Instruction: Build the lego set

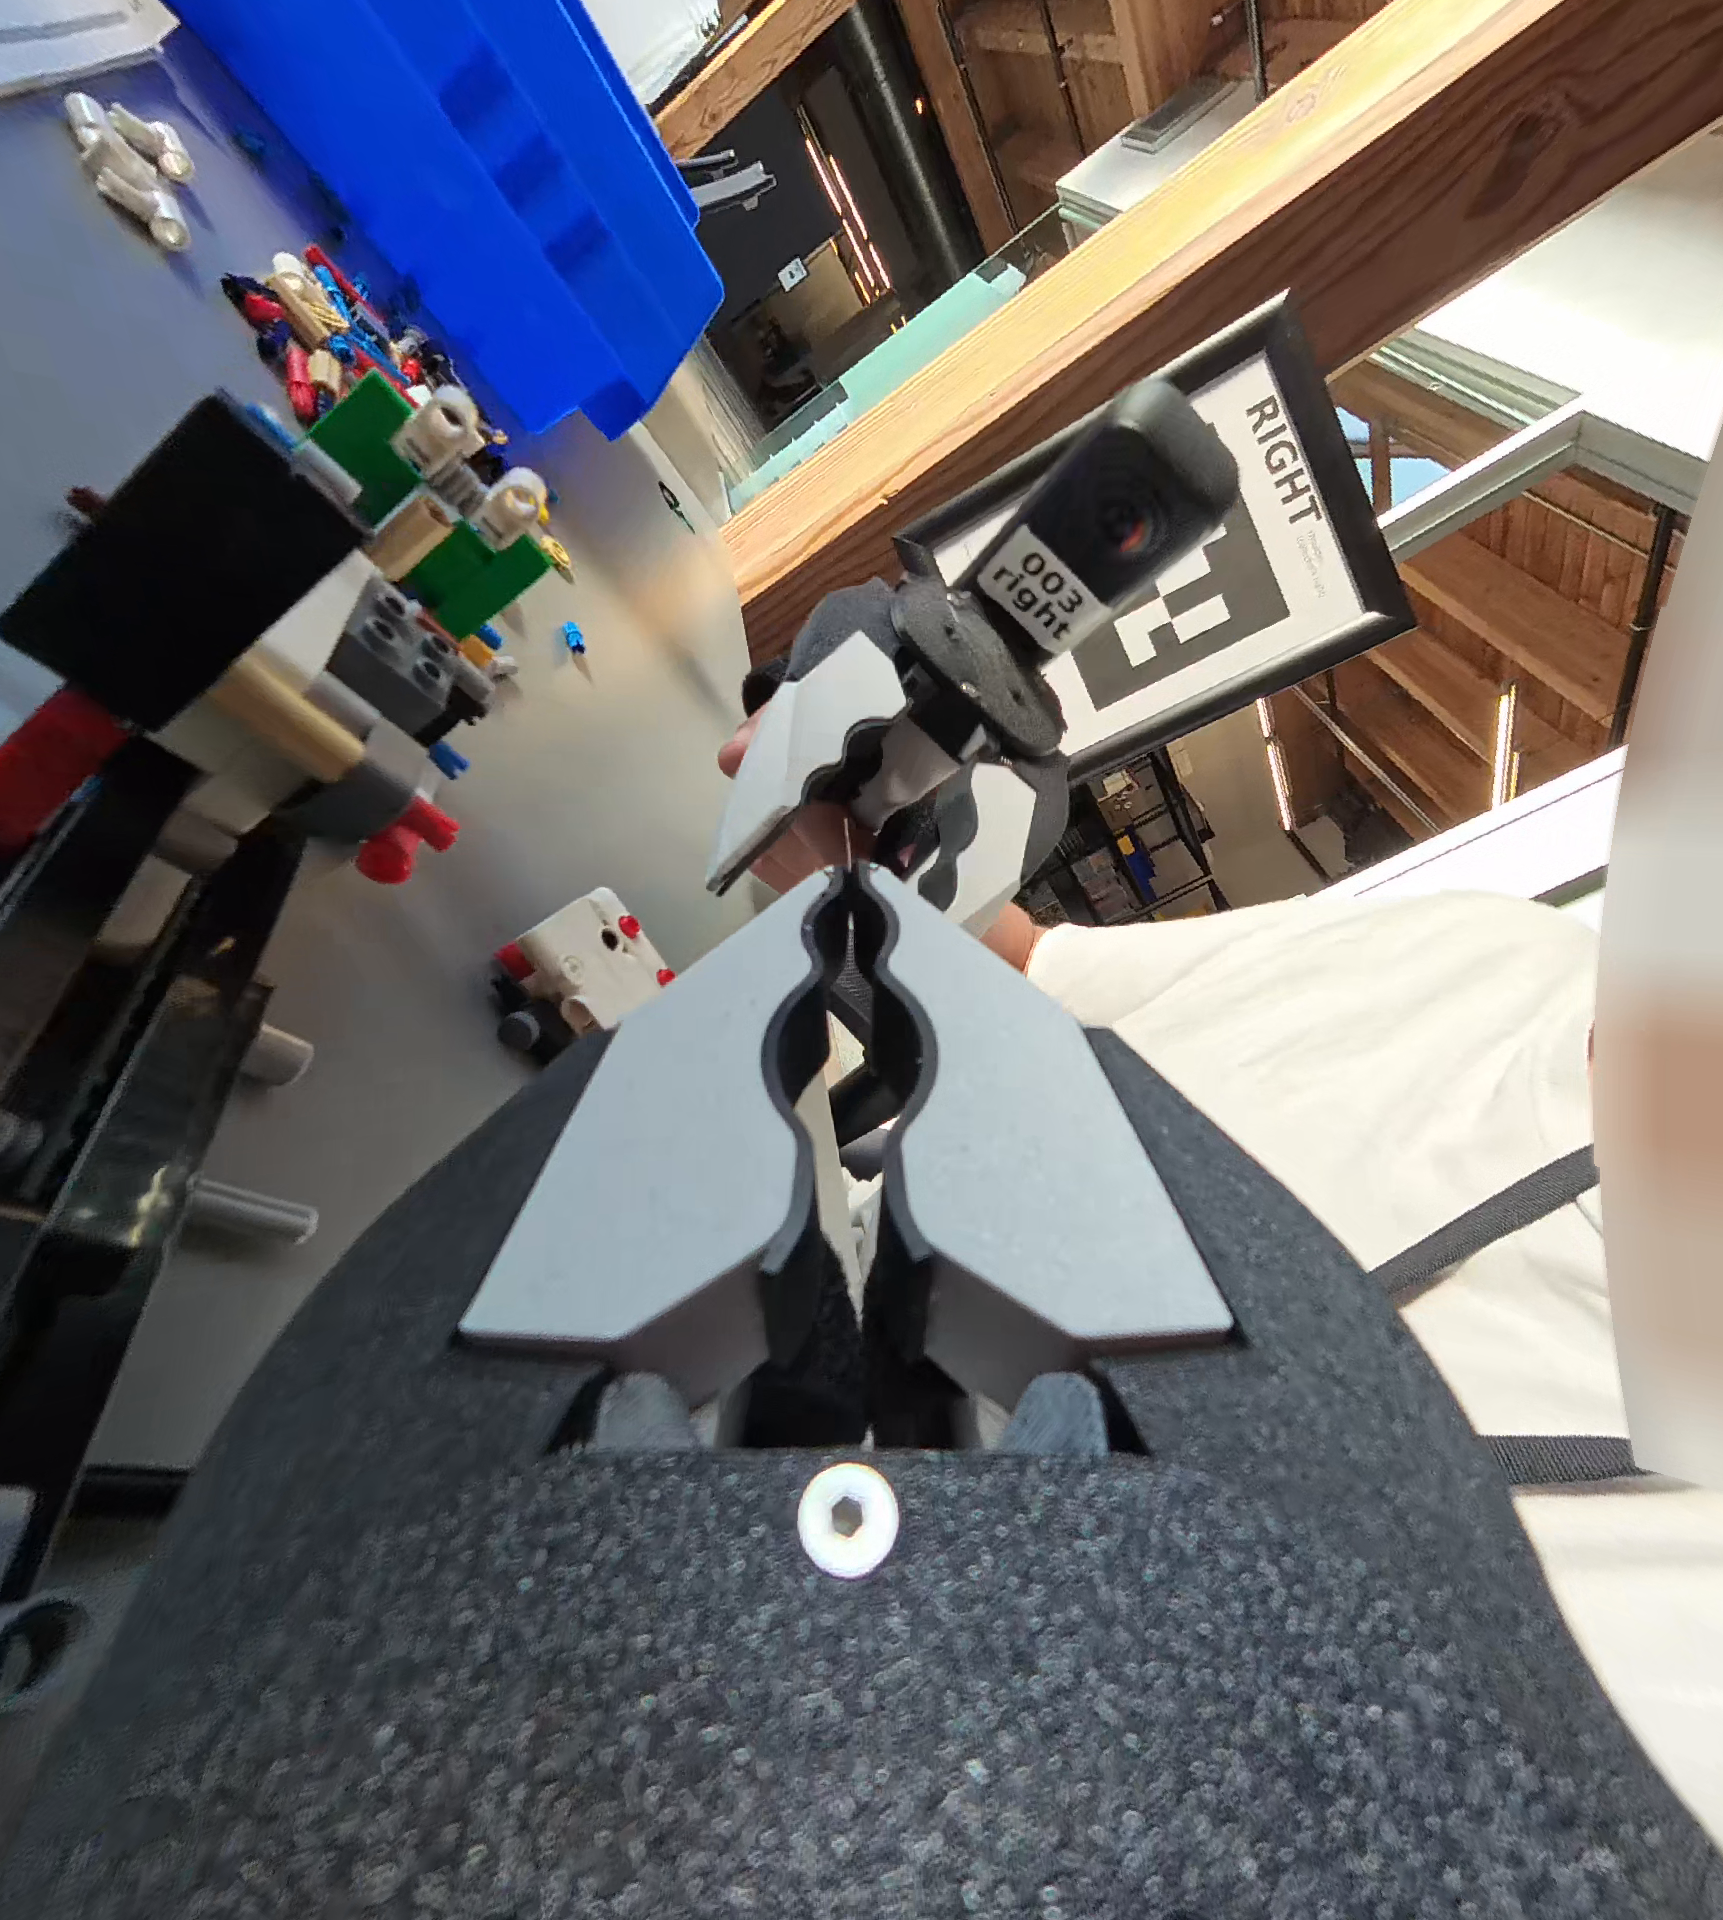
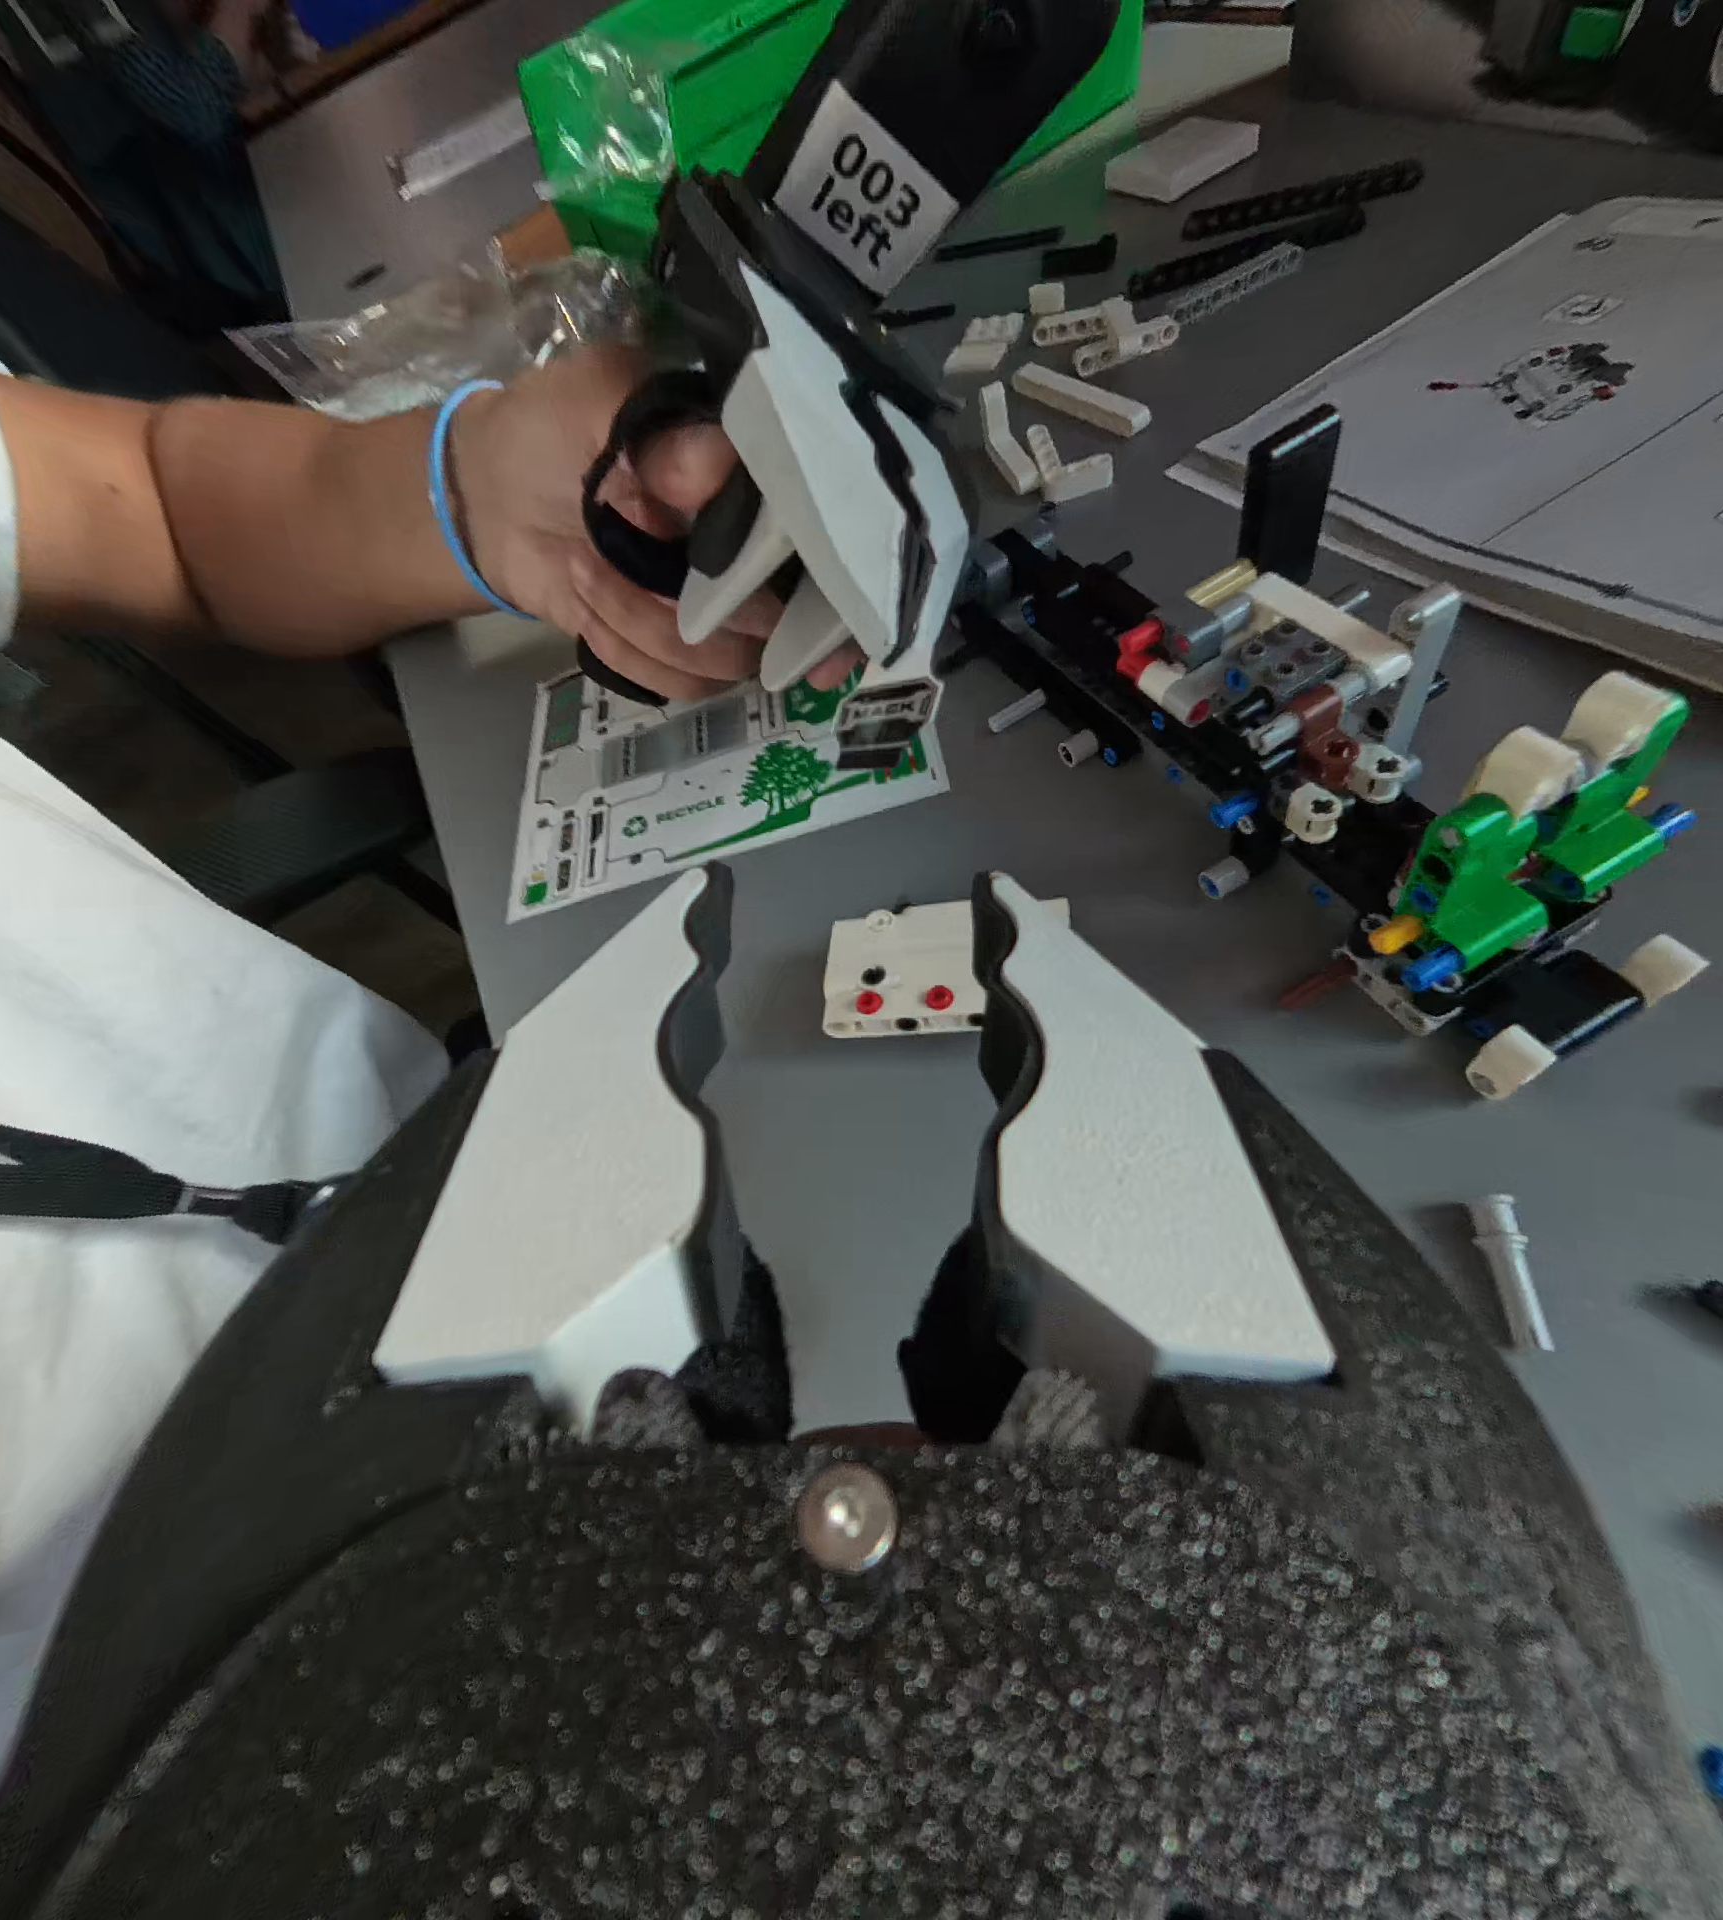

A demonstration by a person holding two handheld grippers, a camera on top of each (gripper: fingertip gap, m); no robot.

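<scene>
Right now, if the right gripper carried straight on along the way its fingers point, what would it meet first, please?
Probably the white panel piece with red pins, lying on the grey table just beyond the open right gripper; depth is uncertain.

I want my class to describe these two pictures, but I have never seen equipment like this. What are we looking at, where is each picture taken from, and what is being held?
There is no robot here. A person holds a two-fingered gripping tool in each hand, and each tool has a camera that looks along its fingers. One picture is from the left tool, the other from the right tool, and each view also shows the other tool farther off.

On the grey table lie a half-built brick vehicle, a sticker sheet, a white block with red pins, an instruction booklet and loose pieces.

The left tool is closed and appears to pinch a small dark sticker just above the sheet. The right tool is open and empty, with the white block beyond its tips.
</scene>
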